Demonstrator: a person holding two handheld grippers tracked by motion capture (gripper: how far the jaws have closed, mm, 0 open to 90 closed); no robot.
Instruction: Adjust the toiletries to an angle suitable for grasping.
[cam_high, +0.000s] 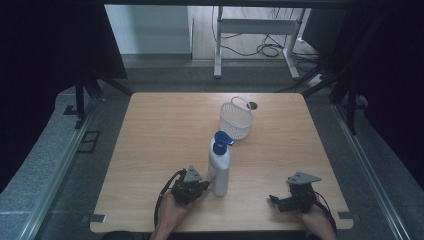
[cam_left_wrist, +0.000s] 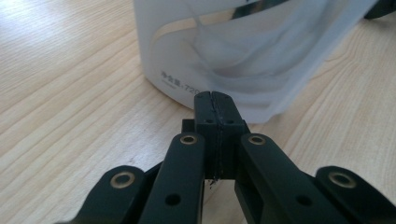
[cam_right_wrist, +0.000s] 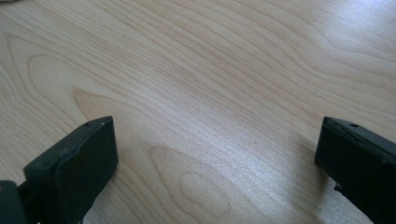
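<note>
A white pump bottle (cam_high: 219, 167) with a blue pump head stands upright near the middle of the wooden table (cam_high: 165, 130). My left gripper (cam_high: 202, 186) sits just left of the bottle's base, its jaws pressed together with nothing between them. In the left gripper view the shut tips (cam_left_wrist: 215, 99) almost touch the bottle's lower wall (cam_left_wrist: 243, 51). My right gripper (cam_high: 274, 201) rests near the front right of the table, jaws wide apart. In the right gripper view its pads (cam_right_wrist: 88, 149) stand over bare wood.
A white plastic basket (cam_high: 236, 120) with a loop handle stands behind the bottle, toward the far side. Dark curtains flank the table. A metal frame and cables lie on the floor beyond the far edge.
</note>
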